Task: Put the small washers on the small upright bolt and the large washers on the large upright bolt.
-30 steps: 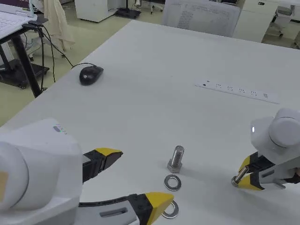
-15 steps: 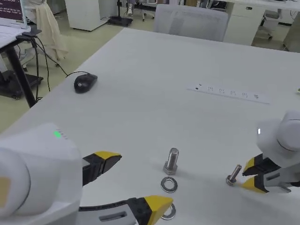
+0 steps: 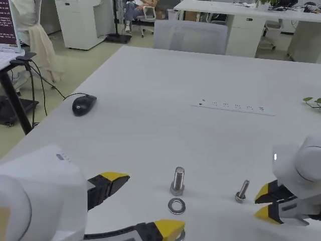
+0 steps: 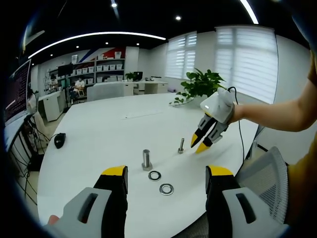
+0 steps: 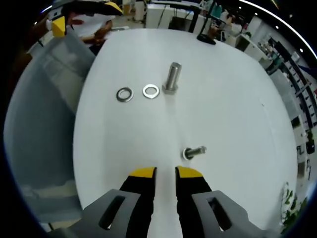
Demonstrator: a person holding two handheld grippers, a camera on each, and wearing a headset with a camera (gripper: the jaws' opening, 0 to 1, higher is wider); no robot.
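The large bolt (image 3: 177, 181) stands upright on its head on the white table (image 3: 165, 115). One washer (image 3: 176, 206) lies just in front of it; a second washer (image 4: 166, 189) lies beside the first (image 4: 154, 175). The small bolt (image 3: 242, 191) stands on its head to the right, leaning slightly. My right gripper (image 3: 264, 203) is open just right of the small bolt, not touching it. In the right gripper view the small bolt (image 5: 194, 151) sits ahead of the gripper (image 5: 166, 172). My left gripper (image 3: 140, 203) is open and holds nothing, near the washers.
A black mouse (image 3: 83, 104) with its cable lies at the far left. A white power strip (image 3: 232, 106) lies across the back right. A grey chair (image 3: 189, 36) stands at the far edge. Plant leaves (image 3: 313, 101) reach in at the right.
The right gripper set the small bolt down on its head, let go of it and drew back to the right. The head camera tilted up. The left gripper stayed open.
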